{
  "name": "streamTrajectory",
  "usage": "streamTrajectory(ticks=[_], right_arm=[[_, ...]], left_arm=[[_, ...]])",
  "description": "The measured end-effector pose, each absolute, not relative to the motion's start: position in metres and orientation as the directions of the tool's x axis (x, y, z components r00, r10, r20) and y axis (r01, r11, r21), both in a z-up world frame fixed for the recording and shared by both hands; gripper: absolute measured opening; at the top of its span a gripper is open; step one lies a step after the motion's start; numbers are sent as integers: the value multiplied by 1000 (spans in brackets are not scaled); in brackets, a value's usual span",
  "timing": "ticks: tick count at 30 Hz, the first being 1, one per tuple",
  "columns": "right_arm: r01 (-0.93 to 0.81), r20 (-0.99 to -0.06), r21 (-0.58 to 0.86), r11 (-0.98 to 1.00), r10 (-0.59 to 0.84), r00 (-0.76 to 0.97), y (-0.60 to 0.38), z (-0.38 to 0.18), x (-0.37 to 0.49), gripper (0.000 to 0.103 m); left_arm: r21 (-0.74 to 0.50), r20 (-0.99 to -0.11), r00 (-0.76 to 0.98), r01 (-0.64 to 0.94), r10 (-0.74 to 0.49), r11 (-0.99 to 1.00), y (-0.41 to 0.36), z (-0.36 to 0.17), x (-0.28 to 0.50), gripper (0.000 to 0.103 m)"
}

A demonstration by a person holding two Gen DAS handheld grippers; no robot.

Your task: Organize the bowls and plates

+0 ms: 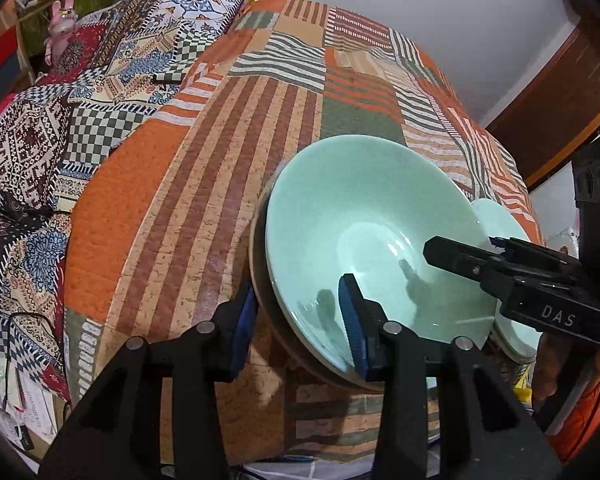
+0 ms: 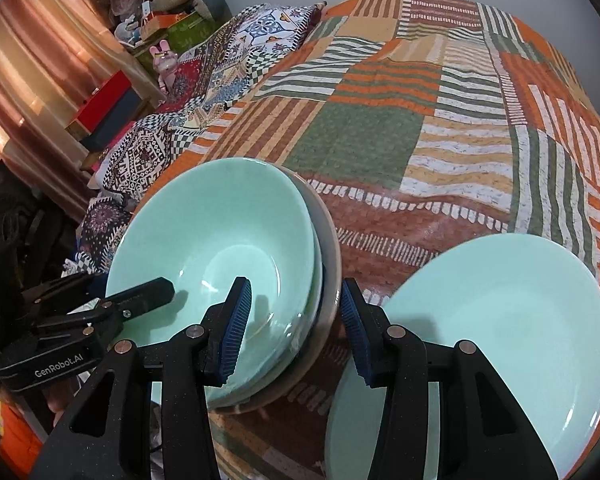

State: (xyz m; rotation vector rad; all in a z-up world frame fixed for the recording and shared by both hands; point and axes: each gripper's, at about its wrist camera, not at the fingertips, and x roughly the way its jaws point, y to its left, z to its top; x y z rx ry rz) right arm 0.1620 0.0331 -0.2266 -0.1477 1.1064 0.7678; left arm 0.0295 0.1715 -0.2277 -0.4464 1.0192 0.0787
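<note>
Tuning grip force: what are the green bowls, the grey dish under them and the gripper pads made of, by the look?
Green bowls: likely glazed ceramic, possibly opaque glass; glossy, with sharp highlights and reflections of the fingers.
Grey dish: seemingly stoneware; duller, thicker rim, little shine.
Pads: blue, ribbed, matte, probably rubber or soft plastic.
Both the left gripper and the right gripper straddle the stack's rim without pressing on it.

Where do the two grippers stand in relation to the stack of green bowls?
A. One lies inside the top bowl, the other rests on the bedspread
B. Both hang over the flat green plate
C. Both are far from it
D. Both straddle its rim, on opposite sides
D: the left gripper and the right gripper each have one finger inside the top green bowl and one outside the stack.
</note>
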Motion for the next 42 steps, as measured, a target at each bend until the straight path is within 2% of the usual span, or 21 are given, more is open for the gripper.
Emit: streamTrajectory(ticks=[8,12,26,42], right_arm=[[-607,-855,239,758,460,238,38,-228,161,39],[-599,-861,209,773,436,262,39,-227,161,32],[-574,-845,259,777,470,255,32,-214,154,32],[-535,-777,288,795,520,355,-10,-171,149,32]], left_arm=[[-300,-846,521,-283,-117,911,167,-226,29,40],[-289,-853,511,-297,-104,910,165,-224,27,40],[-293,-848,524,-334,-82,896,160,-205,14,40],[-268,-778,625,-231,-68,936,122,-143,22,40]])
